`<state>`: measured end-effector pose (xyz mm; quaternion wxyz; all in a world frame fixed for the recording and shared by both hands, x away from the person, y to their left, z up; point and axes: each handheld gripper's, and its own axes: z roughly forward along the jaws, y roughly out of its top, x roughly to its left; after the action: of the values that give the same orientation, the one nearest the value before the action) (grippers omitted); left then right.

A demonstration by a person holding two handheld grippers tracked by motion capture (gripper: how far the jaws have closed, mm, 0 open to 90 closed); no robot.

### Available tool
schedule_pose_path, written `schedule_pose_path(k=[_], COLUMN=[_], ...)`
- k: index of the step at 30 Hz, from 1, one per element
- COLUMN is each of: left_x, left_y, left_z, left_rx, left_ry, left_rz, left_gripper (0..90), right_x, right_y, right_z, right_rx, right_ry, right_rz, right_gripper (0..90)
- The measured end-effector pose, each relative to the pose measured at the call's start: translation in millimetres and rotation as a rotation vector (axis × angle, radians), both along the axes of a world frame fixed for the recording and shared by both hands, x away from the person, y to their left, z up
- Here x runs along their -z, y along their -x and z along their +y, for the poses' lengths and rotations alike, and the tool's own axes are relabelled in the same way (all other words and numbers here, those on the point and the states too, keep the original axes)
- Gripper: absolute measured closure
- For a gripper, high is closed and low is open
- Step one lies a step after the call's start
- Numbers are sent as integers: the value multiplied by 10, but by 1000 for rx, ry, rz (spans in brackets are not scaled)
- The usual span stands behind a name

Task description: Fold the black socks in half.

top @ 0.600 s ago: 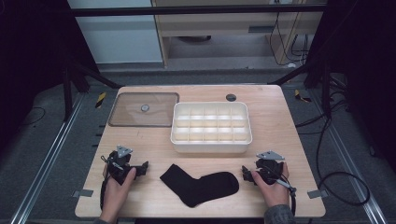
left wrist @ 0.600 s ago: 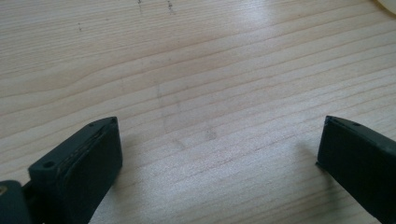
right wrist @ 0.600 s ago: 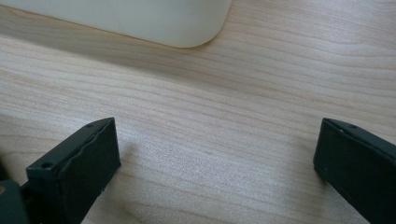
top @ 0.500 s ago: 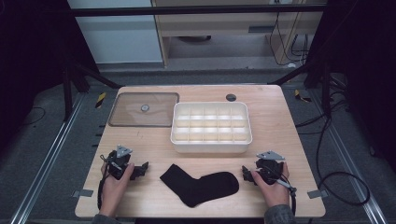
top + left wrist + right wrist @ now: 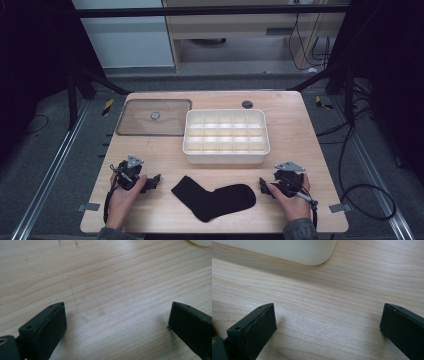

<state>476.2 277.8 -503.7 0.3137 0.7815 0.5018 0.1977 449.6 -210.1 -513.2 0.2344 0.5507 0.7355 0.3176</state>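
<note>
The flat black fabric sock [image 5: 215, 198] lay on the pale wooden table [image 5: 300, 135] between the left tongs [image 5: 154, 181] and right tongs [image 5: 263, 186], both spread wide and empty. A shallow pinch would likely snag one layer. The white compartmented plastic tray [image 5: 226, 136] sat near, crowding any lift.

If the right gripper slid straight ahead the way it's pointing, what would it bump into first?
Probably the black sock. In the high view the right gripper rests on the table with its open jaws aimed left at the sock's toe end. Its own view shows bare wood ahead and a corner of the white tray, so the exact aim is unsure.
</note>
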Motion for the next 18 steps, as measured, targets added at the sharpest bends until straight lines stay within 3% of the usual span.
schedule_pose_path(k=[3, 4, 5, 9, 11, 13, 16, 18], left_x=[-31, -94, -131, -252, -374, -408, -542, -575], left_y=[52, 143, 173, 216, 207, 195, 121, 98], left_z=[-6, -27, -37, -66, -102, -116, -177, -194], left_rx=[9, 29, 44, 75, 109, 116, 164, 173], left_ry=[-4, -2, -15, 19, -19, -15, 3, 0], left_rz=[15, -12, -20, -18, 22, 44, 140, 157], left_gripper=[53, 53, 53, 56, 58, 60, 62, 65], right_x=[-3, -50, -78, -148, -272, -314, -479, -515], right_y=[5, 20, 24, 44, 64, 71, 87, 87], right_z=[-1, 0, 0, -30, -77, -89, -108, -105], right_rx=[2, -15, -45, -83, -104, -110, -150, -165], right_ry=[6, 9, 17, 56, 50, 43, 28, 22], right_rz=[-1, 24, 46, 98, 140, 160, 245, 262], right_gripper=[25, 110, 116, 134, 168, 181, 252, 266])
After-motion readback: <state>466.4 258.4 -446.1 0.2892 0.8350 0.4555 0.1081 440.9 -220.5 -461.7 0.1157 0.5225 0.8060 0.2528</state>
